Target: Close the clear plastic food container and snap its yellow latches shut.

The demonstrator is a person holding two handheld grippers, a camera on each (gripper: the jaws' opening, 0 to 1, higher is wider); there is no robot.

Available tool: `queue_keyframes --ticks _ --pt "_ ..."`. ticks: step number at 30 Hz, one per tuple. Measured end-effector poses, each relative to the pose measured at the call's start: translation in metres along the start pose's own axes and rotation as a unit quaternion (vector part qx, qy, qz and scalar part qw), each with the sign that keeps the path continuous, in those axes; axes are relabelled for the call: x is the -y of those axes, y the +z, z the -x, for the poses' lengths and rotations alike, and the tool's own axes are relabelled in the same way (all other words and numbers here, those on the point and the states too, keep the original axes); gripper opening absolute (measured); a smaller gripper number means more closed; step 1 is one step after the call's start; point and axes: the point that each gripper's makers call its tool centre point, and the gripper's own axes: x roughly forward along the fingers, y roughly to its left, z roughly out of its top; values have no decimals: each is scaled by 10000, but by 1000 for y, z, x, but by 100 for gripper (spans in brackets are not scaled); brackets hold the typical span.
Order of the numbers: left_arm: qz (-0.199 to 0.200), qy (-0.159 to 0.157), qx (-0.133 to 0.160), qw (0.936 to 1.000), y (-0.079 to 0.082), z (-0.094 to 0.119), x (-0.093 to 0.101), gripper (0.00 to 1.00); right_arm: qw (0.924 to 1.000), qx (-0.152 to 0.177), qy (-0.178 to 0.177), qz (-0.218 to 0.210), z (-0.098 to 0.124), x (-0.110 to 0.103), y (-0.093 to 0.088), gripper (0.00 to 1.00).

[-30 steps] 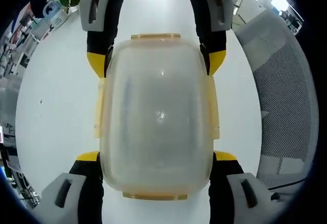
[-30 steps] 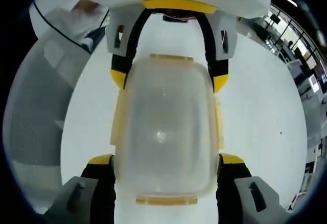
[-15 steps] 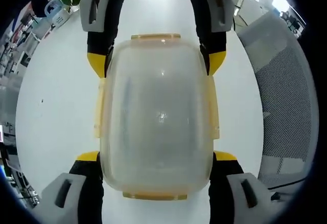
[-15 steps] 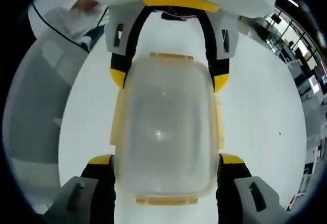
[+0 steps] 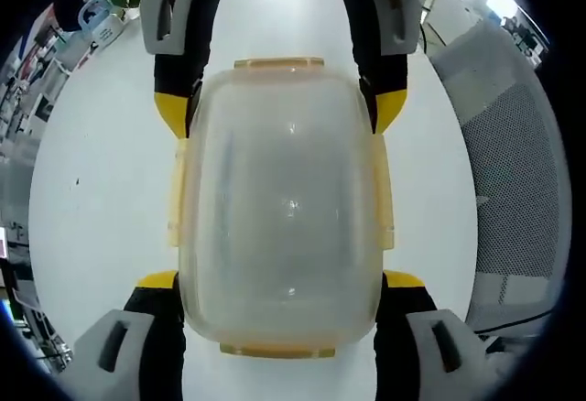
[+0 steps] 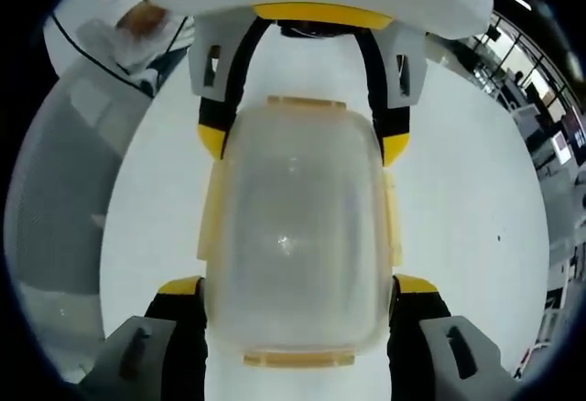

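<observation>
Nearest you in the left gripper view, your left hand-held gripper (image 5: 279, 282) has its jaws at 7 and 5 o'clock, clamped on the sides of the clear plastic food container (image 5: 279, 209), which sits lid-on at the centre of the white bench (image 5: 101, 181). In the right gripper view your right hand-held gripper (image 6: 298, 284) is clamped on the same container (image 6: 295, 227) from the opposite end, its jaws rising at 7 and 5 o'clock. Yellow latches (image 5: 176, 195) run along the long sides, with an end latch (image 5: 279, 64) at 12 o'clock; whether each has snapped home you cannot tell from here. Over the last second almost nothing has shifted: both grips hold the same place, so I judge you are pressing or pausing, and the latching is not confirmed. Farther off, a mesh office chair (image 5: 513, 172) stands at 3 o'clock
</observation>
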Motion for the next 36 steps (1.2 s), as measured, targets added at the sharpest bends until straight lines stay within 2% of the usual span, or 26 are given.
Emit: queue_keyframes --ticks 17,36 --pt "21 7 -16 10000 -2 -1 -13 87 10000 -31 -18 9 -2 13 1 82" --pt "105 68 -10 9999 -2 1 -13 88 10000 53 -21 11 0 13 2 83"
